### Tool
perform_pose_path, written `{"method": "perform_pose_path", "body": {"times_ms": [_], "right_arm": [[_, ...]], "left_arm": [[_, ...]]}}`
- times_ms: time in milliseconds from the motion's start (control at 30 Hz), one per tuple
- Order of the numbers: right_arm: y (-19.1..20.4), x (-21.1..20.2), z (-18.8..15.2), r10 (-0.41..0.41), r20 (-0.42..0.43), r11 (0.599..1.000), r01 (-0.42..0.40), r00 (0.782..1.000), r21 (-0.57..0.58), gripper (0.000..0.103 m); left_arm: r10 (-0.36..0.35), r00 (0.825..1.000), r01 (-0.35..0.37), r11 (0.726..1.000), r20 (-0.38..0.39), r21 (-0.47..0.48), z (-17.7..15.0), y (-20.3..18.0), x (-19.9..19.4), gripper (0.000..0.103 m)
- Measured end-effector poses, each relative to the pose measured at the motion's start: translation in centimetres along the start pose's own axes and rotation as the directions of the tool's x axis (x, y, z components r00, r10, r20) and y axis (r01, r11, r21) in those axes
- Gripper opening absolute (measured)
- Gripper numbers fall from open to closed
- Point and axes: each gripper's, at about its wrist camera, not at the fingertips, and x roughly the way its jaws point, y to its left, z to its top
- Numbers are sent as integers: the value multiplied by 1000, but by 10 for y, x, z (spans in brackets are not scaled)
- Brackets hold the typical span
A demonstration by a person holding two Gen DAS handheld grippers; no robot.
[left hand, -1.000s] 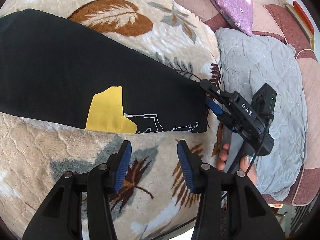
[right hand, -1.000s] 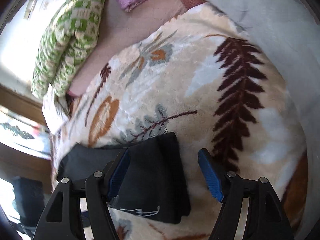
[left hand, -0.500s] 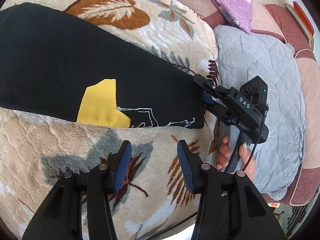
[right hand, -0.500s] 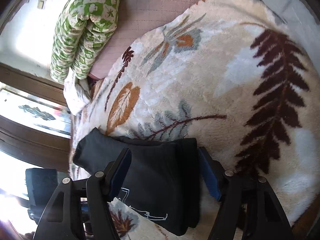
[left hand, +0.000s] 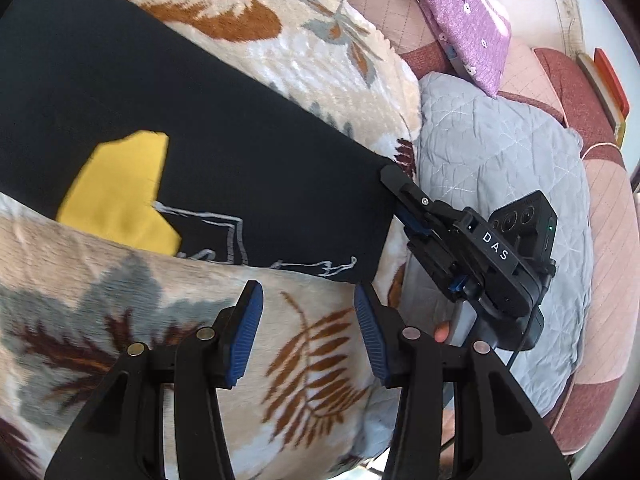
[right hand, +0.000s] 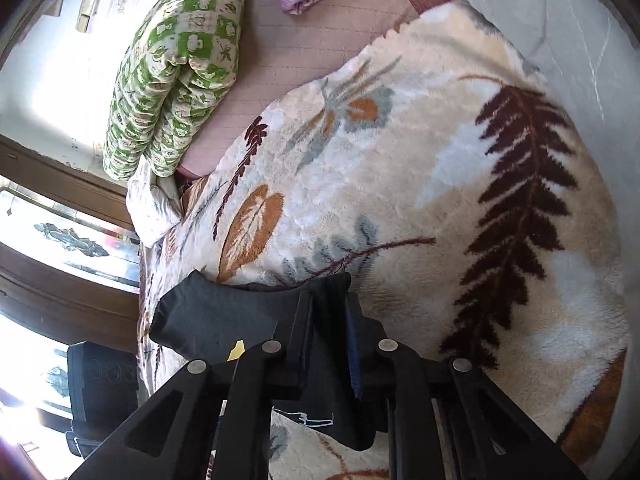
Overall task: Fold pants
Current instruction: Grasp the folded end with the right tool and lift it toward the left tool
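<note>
Both jaws of the right gripper (right hand: 330, 344), spread a second ago, have been pressed together on the end of the black pants (left hand: 192, 132), so a fold can probably be started. The pants, apparently doubled lengthwise, lie flat on the leaf-patterned blanket (left hand: 140, 308), with a yellow patch (left hand: 120, 196) showing; the left gripper (left hand: 308, 332) is held spread and empty just beside their near edge.
</note>
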Motion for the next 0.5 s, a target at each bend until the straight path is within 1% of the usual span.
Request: {"method": "perform_pose_path", "body": {"times_ms": [100, 167, 233, 367, 433, 500], "right_arm": [[3, -2, 1, -10, 9, 1000, 10, 1000, 11, 15], [3, -1, 2, -14, 12, 1000, 14, 1000, 27, 15], [2, -1, 2, -21, 13, 999, 20, 1000, 43, 15], [1, -4, 4, 15, 27, 997, -18, 1000, 78, 15], [0, -5, 6, 27, 31, 995, -30, 999, 95, 15], [0, -4, 6, 28, 33, 994, -32, 999, 105, 15]], "left_arm": [[-21, 1000, 21, 1000, 16, -15, -5, -3, 11, 46], [-21, 999, 21, 1000, 25, -10, -6, -4, 16, 44], [-11, 999, 12, 1000, 50, -18, -3, 1, 18, 44], [1, 997, 3, 999, 83, -54, 8, 9, 24, 44], [-9, 997, 16, 996, 76, -87, 13, 9, 31, 44], [-19, 997, 26, 995, 73, -95, 14, 5, 36, 44]]}}
